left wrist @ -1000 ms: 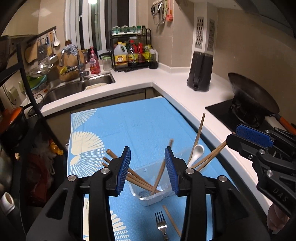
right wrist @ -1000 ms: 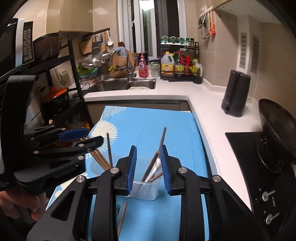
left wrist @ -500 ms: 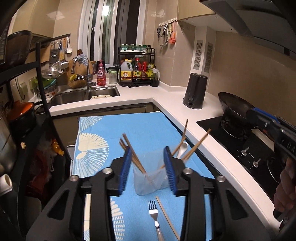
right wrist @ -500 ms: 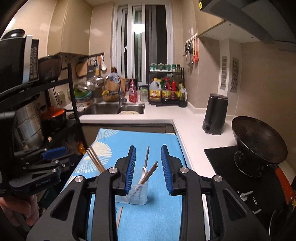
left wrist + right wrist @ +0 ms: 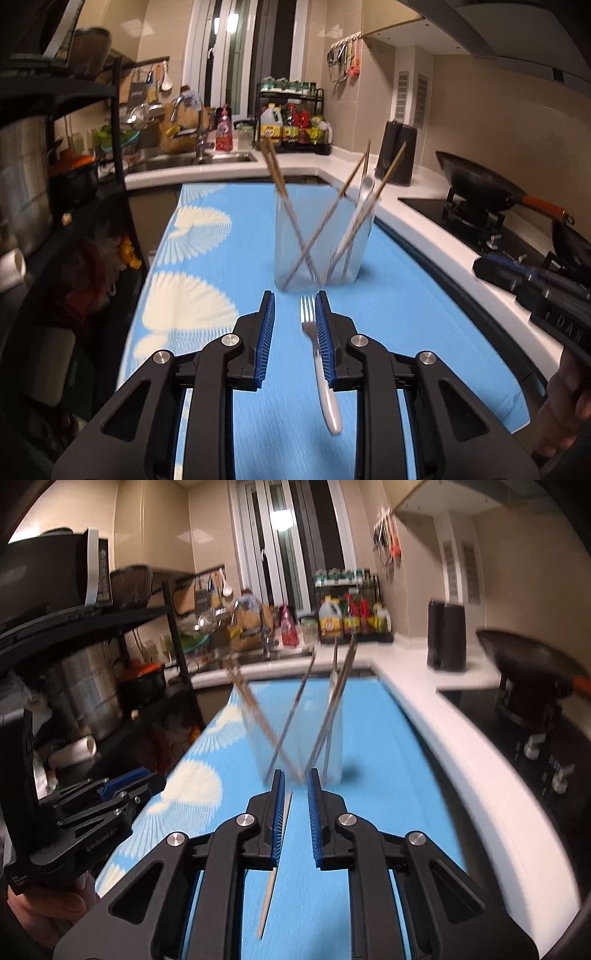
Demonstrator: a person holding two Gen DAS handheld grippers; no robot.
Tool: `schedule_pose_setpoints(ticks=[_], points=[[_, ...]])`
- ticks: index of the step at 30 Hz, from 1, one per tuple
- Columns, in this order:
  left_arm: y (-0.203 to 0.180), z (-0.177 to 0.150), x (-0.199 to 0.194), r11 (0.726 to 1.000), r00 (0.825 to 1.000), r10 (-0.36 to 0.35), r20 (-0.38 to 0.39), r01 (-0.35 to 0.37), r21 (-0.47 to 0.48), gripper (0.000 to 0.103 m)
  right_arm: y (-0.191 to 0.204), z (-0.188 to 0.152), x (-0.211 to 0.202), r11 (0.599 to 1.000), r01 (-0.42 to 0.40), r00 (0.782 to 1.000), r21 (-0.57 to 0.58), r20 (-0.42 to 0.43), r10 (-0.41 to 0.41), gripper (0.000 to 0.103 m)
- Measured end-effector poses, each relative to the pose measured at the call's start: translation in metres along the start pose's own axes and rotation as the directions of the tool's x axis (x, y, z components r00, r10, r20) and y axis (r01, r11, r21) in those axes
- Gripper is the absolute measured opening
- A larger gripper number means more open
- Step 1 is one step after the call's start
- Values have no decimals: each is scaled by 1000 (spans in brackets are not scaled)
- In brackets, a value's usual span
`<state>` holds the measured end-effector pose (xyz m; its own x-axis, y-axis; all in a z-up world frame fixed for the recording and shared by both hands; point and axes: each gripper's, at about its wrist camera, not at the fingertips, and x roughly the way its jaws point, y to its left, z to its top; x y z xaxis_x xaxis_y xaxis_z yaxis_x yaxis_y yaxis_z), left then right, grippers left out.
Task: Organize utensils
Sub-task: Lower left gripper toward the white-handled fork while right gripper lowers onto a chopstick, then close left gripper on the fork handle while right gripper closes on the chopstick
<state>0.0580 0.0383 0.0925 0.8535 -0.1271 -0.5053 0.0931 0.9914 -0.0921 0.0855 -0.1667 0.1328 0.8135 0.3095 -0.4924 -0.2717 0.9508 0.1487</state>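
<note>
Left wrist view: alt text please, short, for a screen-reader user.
The left gripper, its jaws apart and just closing, hangs low over a blue cloth, a white-handled fork lying between its fingers. Just beyond stands a clear container holding chopsticks and a white spoon.

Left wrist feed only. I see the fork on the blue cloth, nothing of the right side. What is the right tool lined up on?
Observer: The right tool has a single loose wooden chopstick between its pads, lying on the patterned blue cloth.
Operator: Clamped yet?
Observer: No. The jaws have just been closing, but a gap shows beside the chopstick, which sits nearer the left-hand pad.
Operator: Which way does it lie?
Observer: Lengthwise along the tool, with its far end toward the clear plastic container. Blur hides whether the two touch.
</note>
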Motion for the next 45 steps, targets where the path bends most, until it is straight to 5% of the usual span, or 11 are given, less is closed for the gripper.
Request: schedule_pose_setpoints(ticks=[6,9,23,32,45], points=[[4,-51,9,999,999,29,-46,-30,-35,23,17,-73,32,1000,8,992,-13,-128,-10,15],[5,-64,16,999,996,35,-77,-38,-29,23,24,-95,48,999,23,983,-31,-179,-28,32],[17,-69,18,997,997,34,-74,-40,-72,23,37,-125,78,997,32,965,-73,-258,-50,36],[15,-72,23,997,995,29,-94,-36,-71,23,36,-124,77,994,51,964,-95,-257,-74,6],[11,-84,40,996,987,-11,-161,-3,-90,24,14,-122,65,995,85,965,-51,-243,-95,6]])
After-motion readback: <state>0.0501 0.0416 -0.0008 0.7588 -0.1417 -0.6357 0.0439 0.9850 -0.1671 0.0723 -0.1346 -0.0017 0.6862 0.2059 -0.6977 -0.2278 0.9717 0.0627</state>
